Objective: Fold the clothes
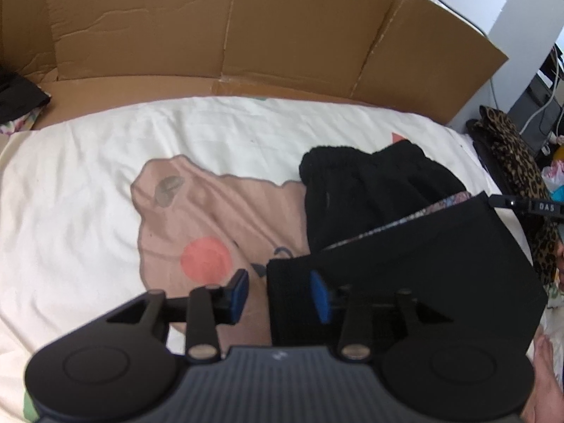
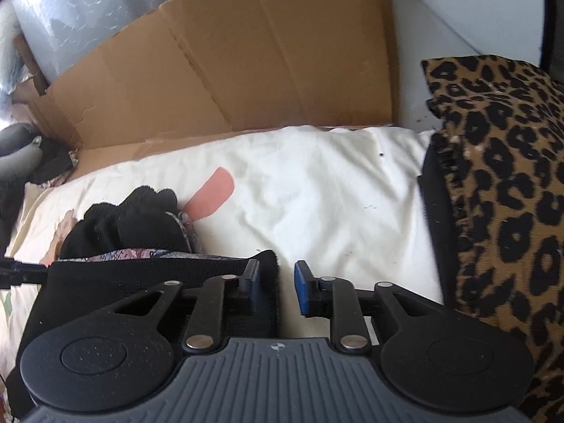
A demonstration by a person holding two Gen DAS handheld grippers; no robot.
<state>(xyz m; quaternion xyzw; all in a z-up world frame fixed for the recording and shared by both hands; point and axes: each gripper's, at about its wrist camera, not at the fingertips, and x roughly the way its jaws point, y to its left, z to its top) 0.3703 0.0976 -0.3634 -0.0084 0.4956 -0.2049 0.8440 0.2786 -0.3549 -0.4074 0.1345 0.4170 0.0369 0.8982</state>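
A black garment [image 1: 423,264] lies folded on the bed, a strip of patterned lining showing along its fold, with a black fleecy part [image 1: 370,190] behind it. My left gripper [image 1: 280,294] stands open over the garment's near left corner. Its left pad is clear of the cloth and its right pad sits over it. In the right wrist view the same garment [image 2: 141,282] lies at the lower left. My right gripper [image 2: 278,285] is open around its right edge, with a gap between the cloth and the right pad.
The bed sheet [image 1: 70,194] is white with a brown and pink cartoon print. Flattened cardboard [image 1: 246,28] stands along the far side. A leopard-print cloth [image 2: 511,194] lies at the right. A person's hand [image 1: 546,370] shows at the lower right edge.
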